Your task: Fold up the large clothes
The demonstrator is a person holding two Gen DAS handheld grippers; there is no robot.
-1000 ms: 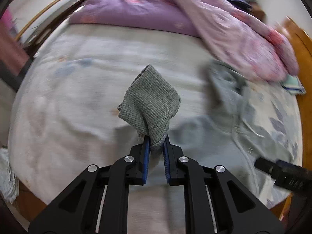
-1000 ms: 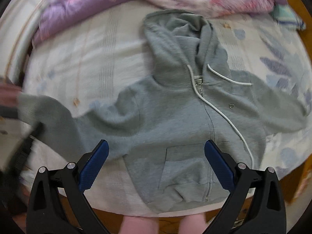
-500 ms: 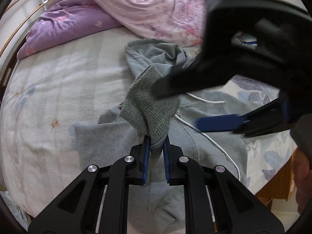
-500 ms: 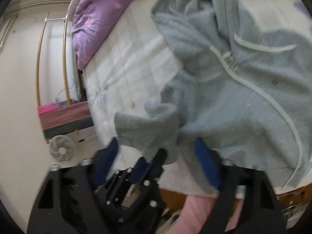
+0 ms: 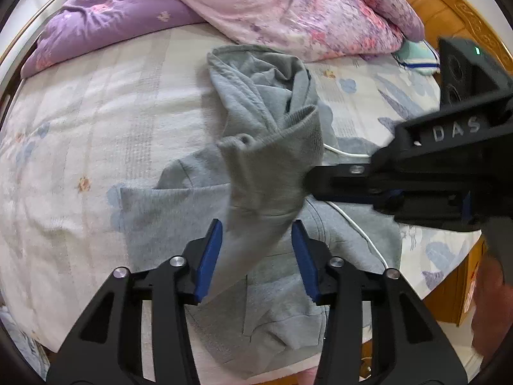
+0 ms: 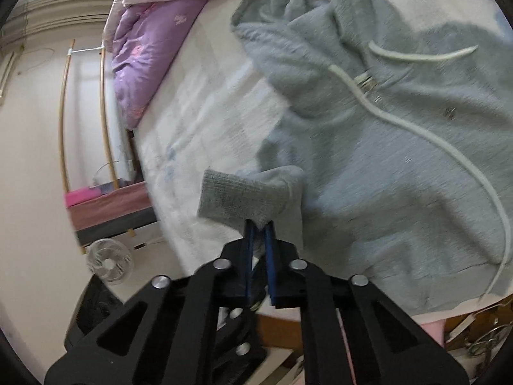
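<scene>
Handing over the grey hoodie (image 5: 275,292) sleeve cuff (image 6: 247,192) above the bed (image 5: 80,134): right hand-held gripper (image 6: 259,224) clamped on it, left hand-held gripper (image 5: 256,243) opening, pads off the sleeve between them.

grey zip hoodie (image 5: 272,288), spread on bed, cuff lifted

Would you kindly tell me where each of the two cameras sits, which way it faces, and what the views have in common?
Left wrist: on the left gripper, looking steeply down over the bed at the grey hoodie; its jaws are opening, the sleeve cuff between them; the right gripper reaches in, a hand at the lower right.
Right wrist: on the right gripper, angled down across the bed edge toward a fan; its jaws are shut on the sleeve cuff.
Shared: the hoodie, its cuff, its white drawstring, the purple quilt.
</scene>
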